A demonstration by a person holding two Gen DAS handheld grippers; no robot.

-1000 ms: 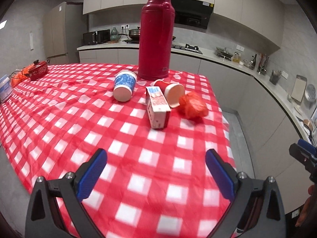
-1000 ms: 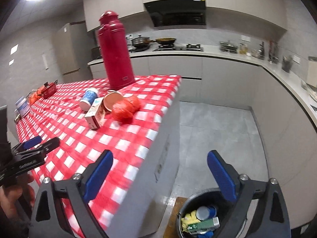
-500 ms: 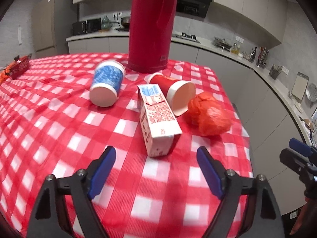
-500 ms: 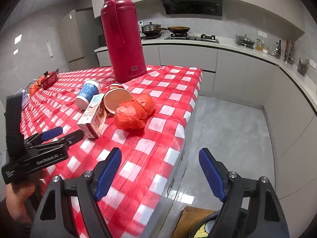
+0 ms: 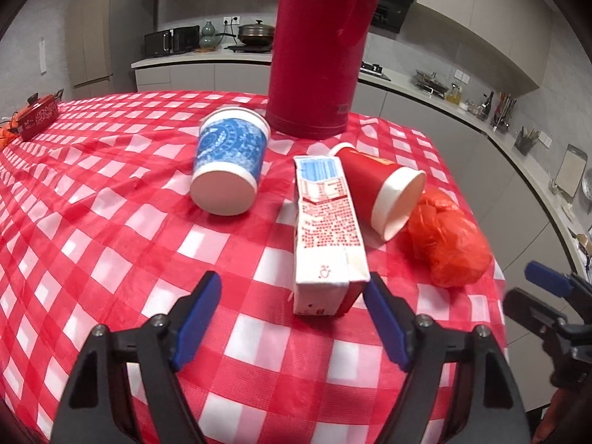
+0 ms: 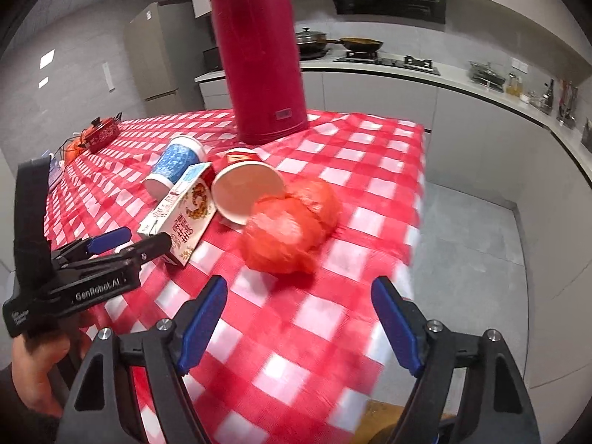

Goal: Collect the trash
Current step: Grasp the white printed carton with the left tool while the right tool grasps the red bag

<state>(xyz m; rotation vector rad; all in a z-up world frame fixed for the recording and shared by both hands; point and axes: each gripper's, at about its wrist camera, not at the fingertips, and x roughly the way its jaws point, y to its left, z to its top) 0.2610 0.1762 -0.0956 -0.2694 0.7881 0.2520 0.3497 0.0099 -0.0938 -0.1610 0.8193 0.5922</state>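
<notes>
Carton (image 5: pixel 325 236) lies on the checkered tabletop (image 5: pixel 111 229); left claw (image 5: pixel 292 318), empty, is closing near it. Right claw (image 6: pixel 299 318) gapes empty before the red bag (image 6: pixel 288 229).

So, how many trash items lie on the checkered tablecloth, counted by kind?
Paper cups: 2, blue cup and red cup
Carton: 1, carton
Plastic bag: 1, red bag
Total: 4

Milk carton (image 5: pixel 327 236) lying flat, two tipped cups (image 5: pixel 227 168), crumpled red bag (image 5: pixel 449 246)
</notes>
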